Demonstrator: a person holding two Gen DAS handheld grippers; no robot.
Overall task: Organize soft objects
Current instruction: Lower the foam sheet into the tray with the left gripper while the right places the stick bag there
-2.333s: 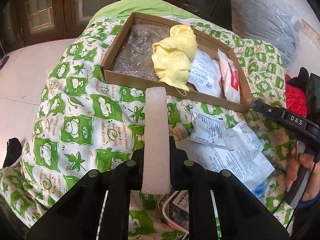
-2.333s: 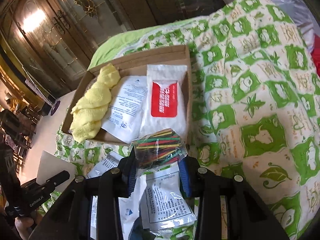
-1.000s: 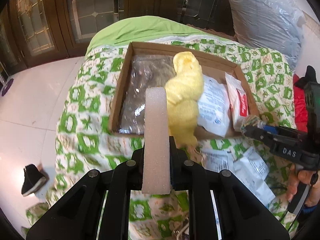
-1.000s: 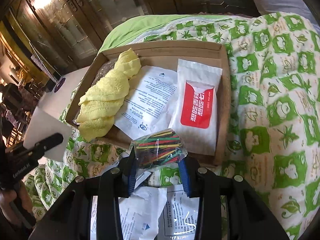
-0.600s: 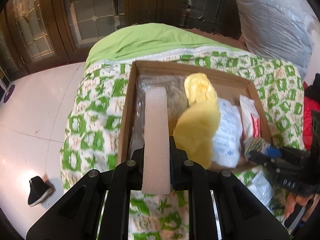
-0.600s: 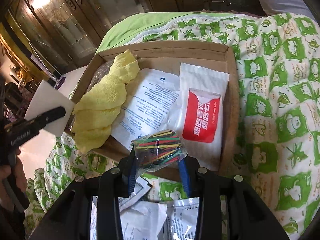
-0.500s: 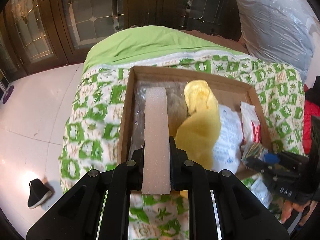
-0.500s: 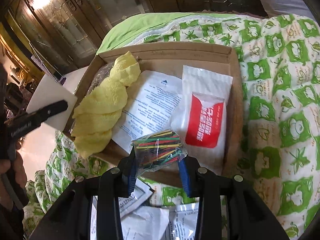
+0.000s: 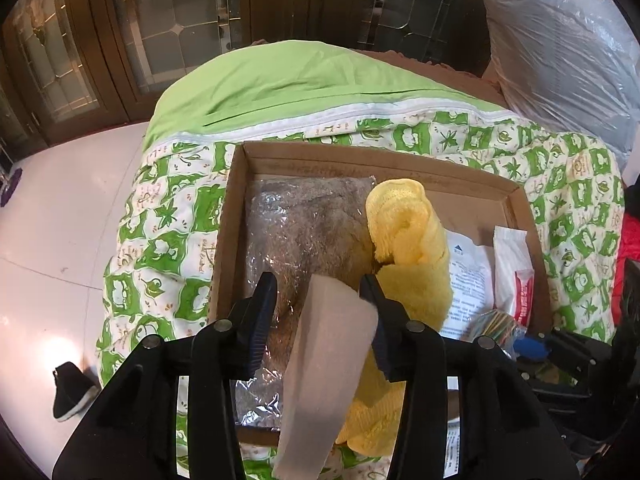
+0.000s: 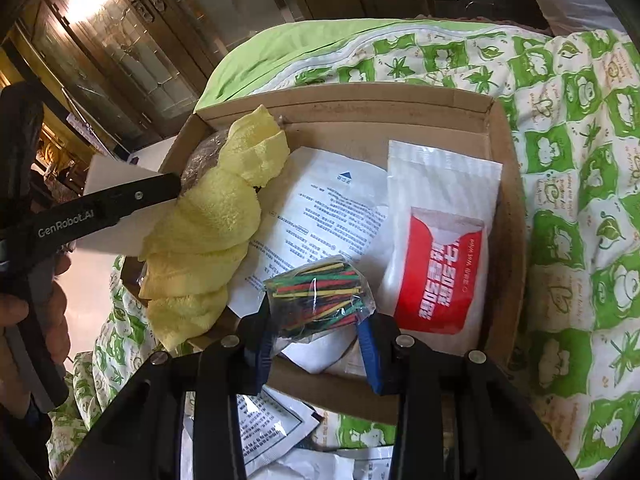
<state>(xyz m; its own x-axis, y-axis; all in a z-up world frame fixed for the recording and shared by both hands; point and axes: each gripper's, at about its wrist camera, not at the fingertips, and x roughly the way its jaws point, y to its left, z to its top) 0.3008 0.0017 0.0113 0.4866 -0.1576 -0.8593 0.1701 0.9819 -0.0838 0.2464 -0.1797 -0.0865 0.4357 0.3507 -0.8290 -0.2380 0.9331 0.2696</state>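
I saw the white foam strip [image 9: 326, 364] tip askew above the cardboard box [image 9: 236, 208] as my left tongs [image 9: 318, 312] had just been opening, pads off it: a release, I judged. My right tongs [image 10: 316, 320] gripped the coloured-stick packet [image 10: 320, 294] over the box's near edge. Only the right view showed the red-and-white pouch [image 10: 440, 240] whole.

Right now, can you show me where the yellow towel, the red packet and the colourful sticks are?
Yellow towel [image 10: 224, 216], right wrist view, its middle fold.
Red packet [image 10: 444, 264], right wrist view, its red label.
Colourful sticks [image 10: 320, 292], right wrist view, middle of the bag.
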